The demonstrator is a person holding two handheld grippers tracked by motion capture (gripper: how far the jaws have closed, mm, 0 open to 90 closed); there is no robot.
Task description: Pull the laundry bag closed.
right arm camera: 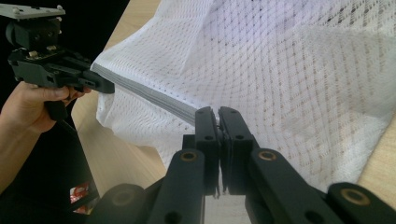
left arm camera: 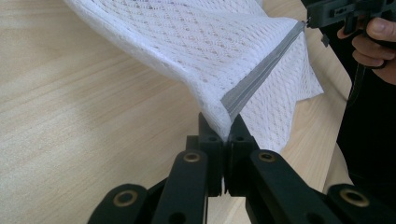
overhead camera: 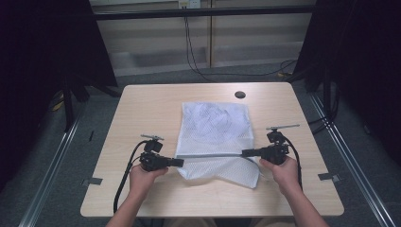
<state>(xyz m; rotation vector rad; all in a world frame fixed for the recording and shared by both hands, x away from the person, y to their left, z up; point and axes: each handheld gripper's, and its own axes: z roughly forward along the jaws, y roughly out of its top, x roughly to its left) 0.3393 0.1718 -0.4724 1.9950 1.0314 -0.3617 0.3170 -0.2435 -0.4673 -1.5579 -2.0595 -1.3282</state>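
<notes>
A white mesh laundry bag with a grey zipper strip lies on the light wooden table. My left gripper is shut on the left end of the zipper edge, where the mesh bag rises from the jaws. My right gripper is shut on the right end of that edge, with the mesh bag spread beyond it and the zipper strip running toward the left gripper. The strip is pulled straight between the two grippers and lifted a little off the table. The bag's near flap hangs below the strip.
A small round dark hole sits in the table near its far edge. Black curtains and stands flank the table on both sides. Cables run across the floor behind it. Bare wood lies left and right of the bag.
</notes>
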